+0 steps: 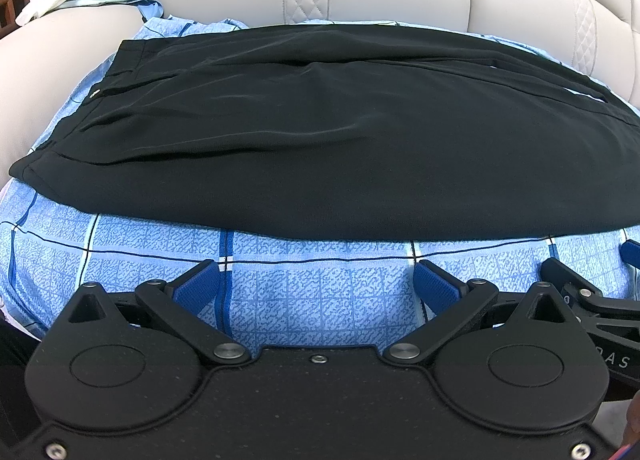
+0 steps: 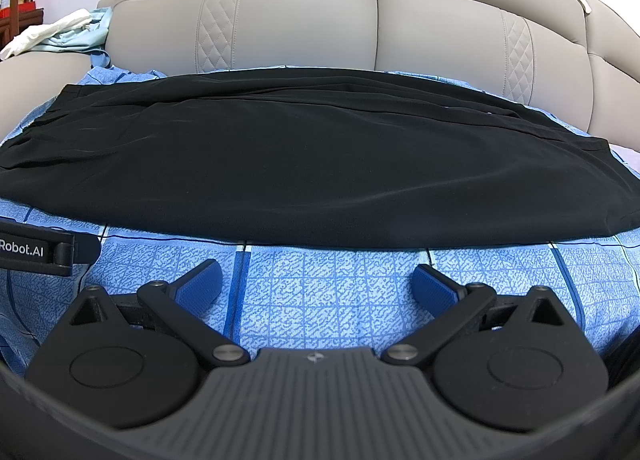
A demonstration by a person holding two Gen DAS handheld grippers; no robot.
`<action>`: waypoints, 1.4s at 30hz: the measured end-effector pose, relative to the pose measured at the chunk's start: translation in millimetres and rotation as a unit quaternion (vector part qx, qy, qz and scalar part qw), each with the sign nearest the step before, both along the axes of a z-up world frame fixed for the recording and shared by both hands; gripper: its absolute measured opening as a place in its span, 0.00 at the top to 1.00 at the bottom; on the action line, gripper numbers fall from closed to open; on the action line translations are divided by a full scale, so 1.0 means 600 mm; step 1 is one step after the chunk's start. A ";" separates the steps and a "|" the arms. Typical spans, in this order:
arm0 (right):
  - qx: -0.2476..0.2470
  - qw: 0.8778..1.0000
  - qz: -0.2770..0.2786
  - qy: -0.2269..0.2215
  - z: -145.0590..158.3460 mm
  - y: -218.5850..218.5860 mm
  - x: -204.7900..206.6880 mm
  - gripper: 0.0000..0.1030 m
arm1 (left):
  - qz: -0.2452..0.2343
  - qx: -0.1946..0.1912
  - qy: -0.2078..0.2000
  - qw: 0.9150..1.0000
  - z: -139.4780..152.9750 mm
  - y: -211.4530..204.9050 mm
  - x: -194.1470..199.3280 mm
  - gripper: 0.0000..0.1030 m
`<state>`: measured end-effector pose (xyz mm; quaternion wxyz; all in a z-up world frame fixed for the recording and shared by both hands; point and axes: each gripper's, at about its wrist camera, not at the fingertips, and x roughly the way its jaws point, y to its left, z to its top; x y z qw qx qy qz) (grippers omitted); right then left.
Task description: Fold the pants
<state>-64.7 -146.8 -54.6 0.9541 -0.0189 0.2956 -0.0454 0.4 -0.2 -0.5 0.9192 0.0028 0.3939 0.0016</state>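
A grey sofa [image 2: 360, 19] is covered by a blue cloth [image 1: 320, 300]. On the cloth, black pants [image 1: 320, 139] are laid flat; they seem soft, light and slippery, best taken at the near edge. In front of the pants, the left gripper [image 1: 318, 280] and right gripper [image 2: 318, 282] are held with fingers wide, empty.

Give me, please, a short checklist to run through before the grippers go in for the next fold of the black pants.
1. Left gripper open and empty: ok, fingers spread wide over the blue checked sheet.
2. Right gripper open and empty: ok, nothing between its pads.
3. Black pants lying flat: ok, only shallow creases near the waistband end on the left.
4. Near edge of the pants reachable: ok, it lies just ahead of both grippers, clear of them.
5. Grippers clear of each other: ok, but close; the right one shows at the left view's edge.
6. Far edge free of the sofa backrest: cannot tell.
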 end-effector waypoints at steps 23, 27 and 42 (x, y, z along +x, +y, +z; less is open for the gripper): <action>0.043 0.997 0.064 0.010 0.167 -0.001 0.182 0.00 | 0.097 -0.101 -0.096 0.986 0.127 0.259 0.092 0.72; 0.072 0.994 0.076 0.036 0.182 0.018 0.287 0.00 | 0.133 -0.168 -0.069 0.974 0.097 0.329 0.177 0.77; 0.090 0.979 0.022 0.182 0.158 0.222 0.740 0.00 | 0.149 -0.180 -0.010 0.972 0.022 0.465 0.351 0.96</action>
